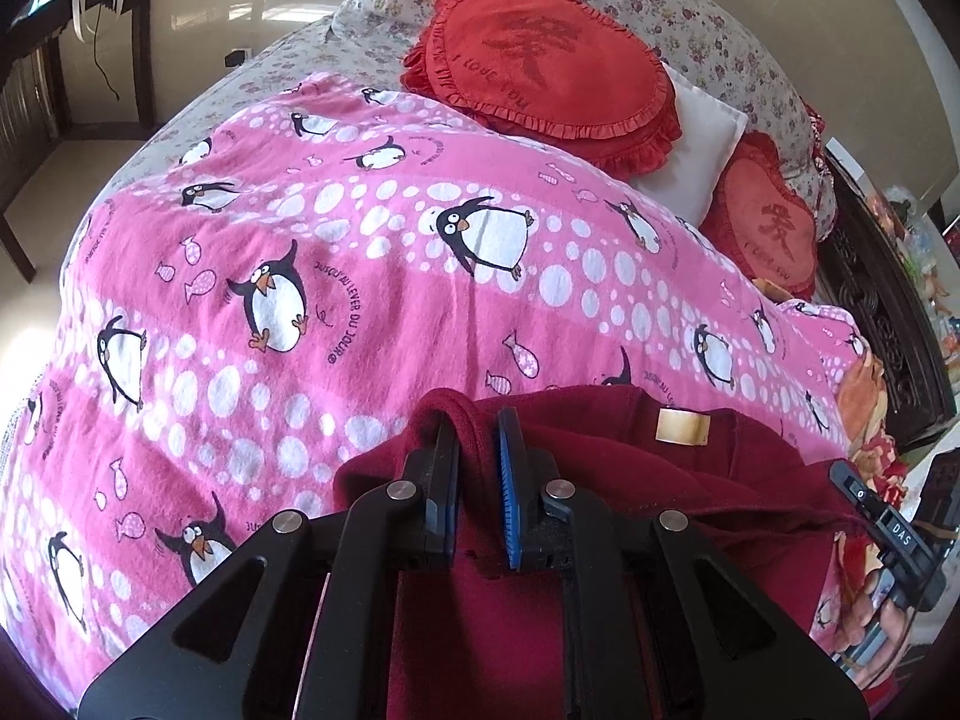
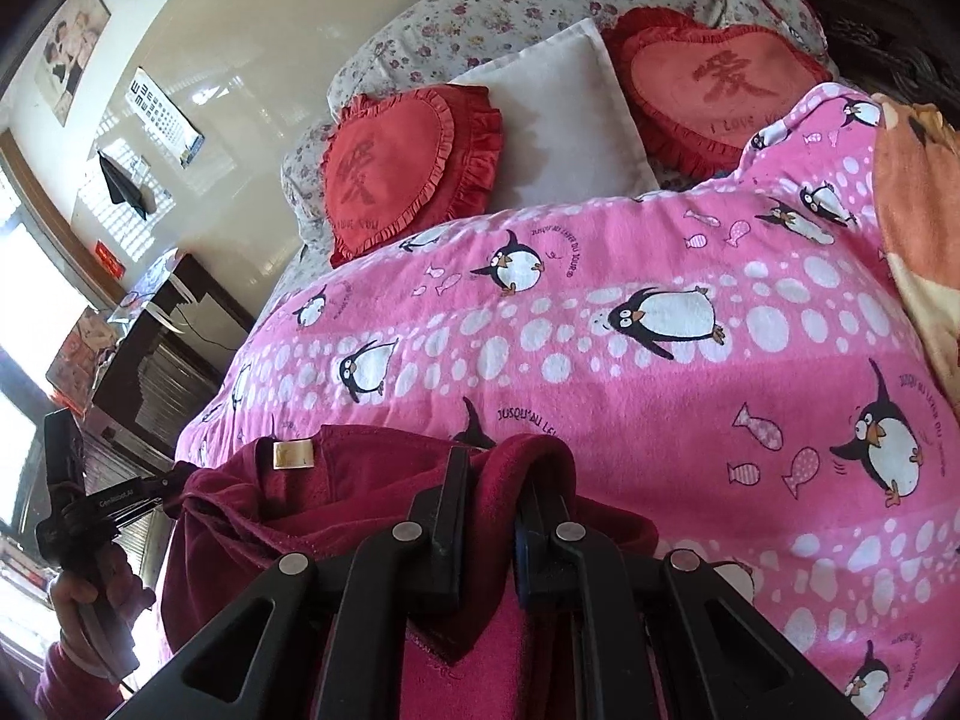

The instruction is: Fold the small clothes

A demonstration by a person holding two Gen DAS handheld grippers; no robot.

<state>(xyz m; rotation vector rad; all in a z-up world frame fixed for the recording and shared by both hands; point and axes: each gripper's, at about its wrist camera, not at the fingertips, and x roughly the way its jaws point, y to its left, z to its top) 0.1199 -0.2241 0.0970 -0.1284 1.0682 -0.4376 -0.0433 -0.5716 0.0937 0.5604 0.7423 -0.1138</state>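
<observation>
The big bed is wearing a pink penguin blanket that is covering most of it. At about 12 o'clock, far from the grippers, red heart pillows and a white pillow are leaning at the head of the bed.

The dark red top is hanging at 6 o'clock, just over the near part of the blanket. It is looking soft, fuzzy and light, so I think it is going to sag and flop, not stay flat. A small tan tag is showing at its neck.

The left gripper is pinching a rolled edge of the top, and its jaws are squeezing the cloth between them. The right gripper is doing the same on the other side, jaws closed on a fold of cloth.

The edges near the neck look like good places to hold, because the cloth is thicker there.

No boxes or baskets are showing.
</observation>
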